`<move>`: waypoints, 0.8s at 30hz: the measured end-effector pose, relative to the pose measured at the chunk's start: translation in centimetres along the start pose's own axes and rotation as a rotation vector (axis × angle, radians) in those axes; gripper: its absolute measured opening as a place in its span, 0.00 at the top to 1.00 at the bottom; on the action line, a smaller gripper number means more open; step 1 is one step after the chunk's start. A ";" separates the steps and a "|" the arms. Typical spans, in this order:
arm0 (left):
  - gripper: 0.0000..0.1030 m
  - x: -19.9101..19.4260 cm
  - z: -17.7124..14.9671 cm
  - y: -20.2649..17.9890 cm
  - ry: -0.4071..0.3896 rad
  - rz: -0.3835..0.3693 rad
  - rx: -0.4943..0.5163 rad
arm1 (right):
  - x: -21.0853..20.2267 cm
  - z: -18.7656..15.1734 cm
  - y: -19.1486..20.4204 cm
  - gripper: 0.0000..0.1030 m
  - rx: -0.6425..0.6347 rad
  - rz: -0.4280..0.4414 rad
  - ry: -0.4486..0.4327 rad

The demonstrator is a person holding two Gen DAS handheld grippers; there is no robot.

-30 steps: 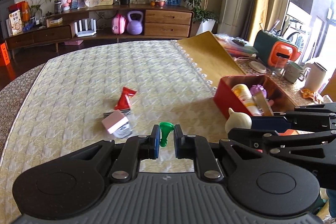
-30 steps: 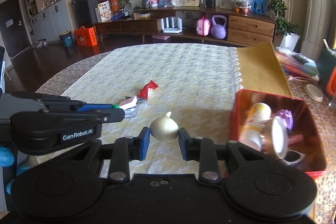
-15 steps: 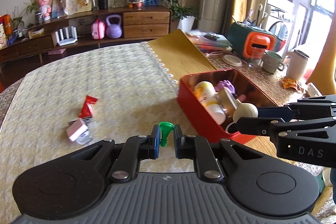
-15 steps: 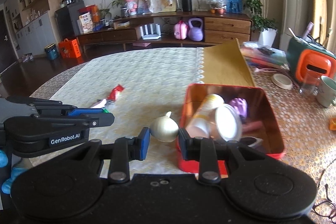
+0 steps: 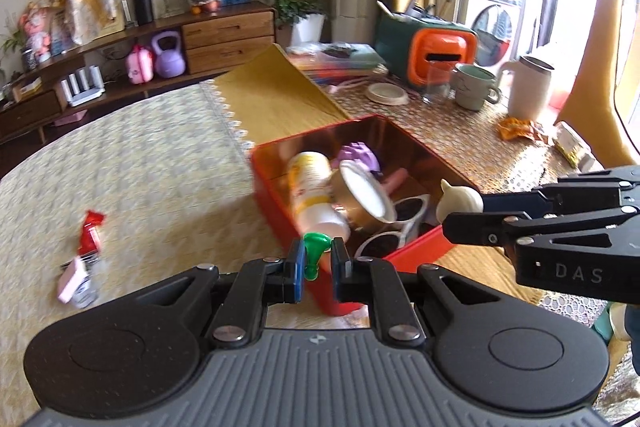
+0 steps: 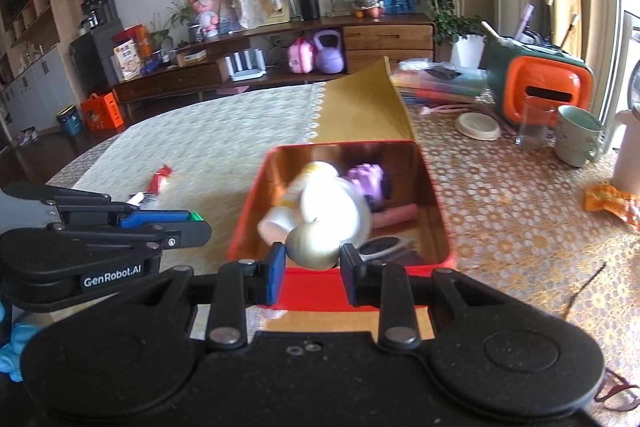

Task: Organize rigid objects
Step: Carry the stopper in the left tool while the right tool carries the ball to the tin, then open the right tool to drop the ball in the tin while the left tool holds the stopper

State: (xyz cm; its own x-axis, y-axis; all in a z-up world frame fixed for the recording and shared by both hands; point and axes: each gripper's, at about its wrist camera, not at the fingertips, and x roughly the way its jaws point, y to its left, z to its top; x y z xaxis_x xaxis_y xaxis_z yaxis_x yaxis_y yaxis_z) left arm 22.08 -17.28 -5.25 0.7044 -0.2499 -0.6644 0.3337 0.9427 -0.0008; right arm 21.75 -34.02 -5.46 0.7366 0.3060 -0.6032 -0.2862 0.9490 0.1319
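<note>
Left claw (image 5: 316, 264) clenched on green funnel (image 5: 313, 254), right claw (image 6: 312, 264) grasping garlic bulb (image 6: 312, 248) over red box (image 6: 436, 211)

- box (image 5: 280, 203) on table (image 5: 160, 163), bottle (image 5: 312, 187), cup (image 5: 364, 195), sunglasses (image 5: 396, 223) inside
- wrapper (image 5: 90, 231), small packet (image 5: 74, 277) left of box
- mug (image 5: 474, 87), jug (image 5: 530, 93) behind box, right
</note>
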 end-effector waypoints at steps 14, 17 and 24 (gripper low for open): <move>0.87 6.1 1.9 -2.6 0.108 -0.024 0.011 | 3.3 0.9 -4.0 0.72 0.013 -0.039 0.029; 0.87 7.3 2.3 -2.4 0.139 -0.033 -0.005 | 4.7 1.2 -4.3 0.72 0.004 -0.056 0.042; 0.87 9.5 2.4 -2.6 0.205 -0.064 -0.028 | 7.3 1.4 -4.1 0.72 -0.027 -0.082 0.096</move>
State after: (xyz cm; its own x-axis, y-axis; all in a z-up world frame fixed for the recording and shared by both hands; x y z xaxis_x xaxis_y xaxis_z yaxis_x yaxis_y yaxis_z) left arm 29.41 -22.59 -9.75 0.5390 -0.2617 -0.8006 0.3539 0.9329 -0.0667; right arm 29.20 -35.56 -9.31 0.6967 0.2178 -0.6835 -0.2450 0.9677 0.0587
